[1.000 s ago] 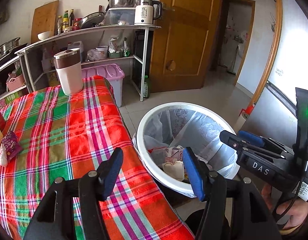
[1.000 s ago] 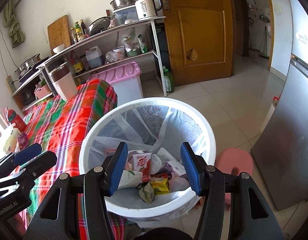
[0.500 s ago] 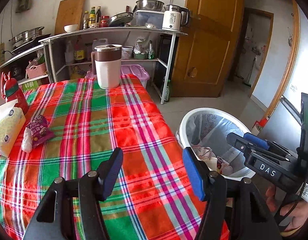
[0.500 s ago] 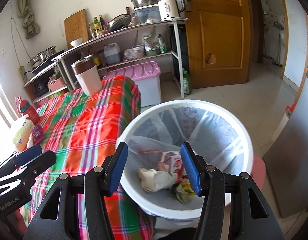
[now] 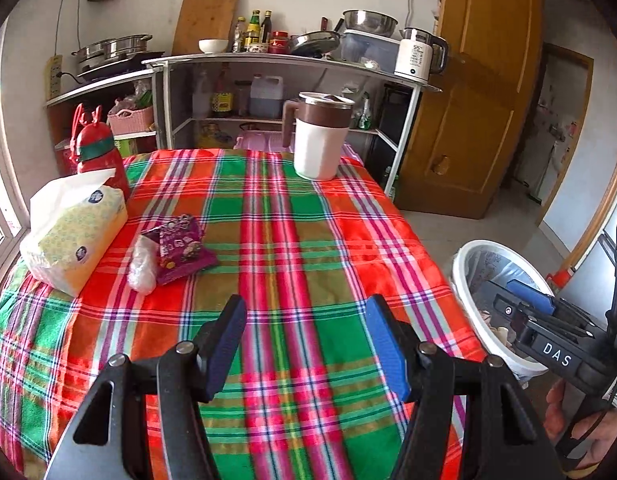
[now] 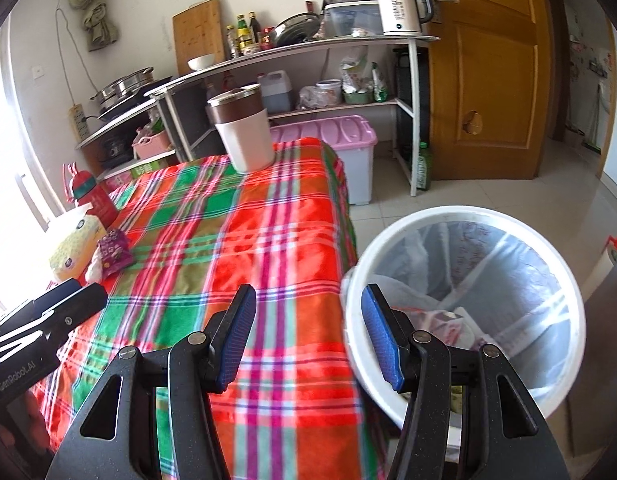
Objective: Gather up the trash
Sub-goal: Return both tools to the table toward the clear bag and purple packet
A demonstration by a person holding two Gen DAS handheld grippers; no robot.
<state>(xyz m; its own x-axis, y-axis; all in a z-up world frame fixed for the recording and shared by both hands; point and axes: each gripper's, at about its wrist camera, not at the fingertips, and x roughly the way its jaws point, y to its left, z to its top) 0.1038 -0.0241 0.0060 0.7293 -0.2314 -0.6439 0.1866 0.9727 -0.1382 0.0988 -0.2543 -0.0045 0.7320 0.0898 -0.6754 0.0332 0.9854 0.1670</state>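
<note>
A purple snack wrapper (image 5: 181,249) and a crumpled clear plastic bag (image 5: 142,266) lie on the plaid tablecloth (image 5: 292,248), left of centre; both show small in the right wrist view, the wrapper (image 6: 114,252) and the bag (image 6: 94,269). A white trash bin (image 6: 464,304) with a liner stands on the floor at the table's right edge, holding several pieces of trash; it also shows in the left wrist view (image 5: 474,264). My left gripper (image 5: 306,346) is open and empty over the table's near part. My right gripper (image 6: 308,340) is open and empty above the table's edge next to the bin.
A yellow tissue pack (image 5: 74,236) and a red bottle (image 5: 98,152) stand at the table's left. A white and brown jug (image 5: 320,138) stands at the far edge. Shelves (image 5: 292,80) with kitchenware, a pink storage box (image 6: 340,148) and a wooden door (image 6: 484,72) lie beyond.
Both grippers have swung left from over the bin towards the table. The wrapper and tissue pack have come into fuller view. Both grippers stay open and empty.
</note>
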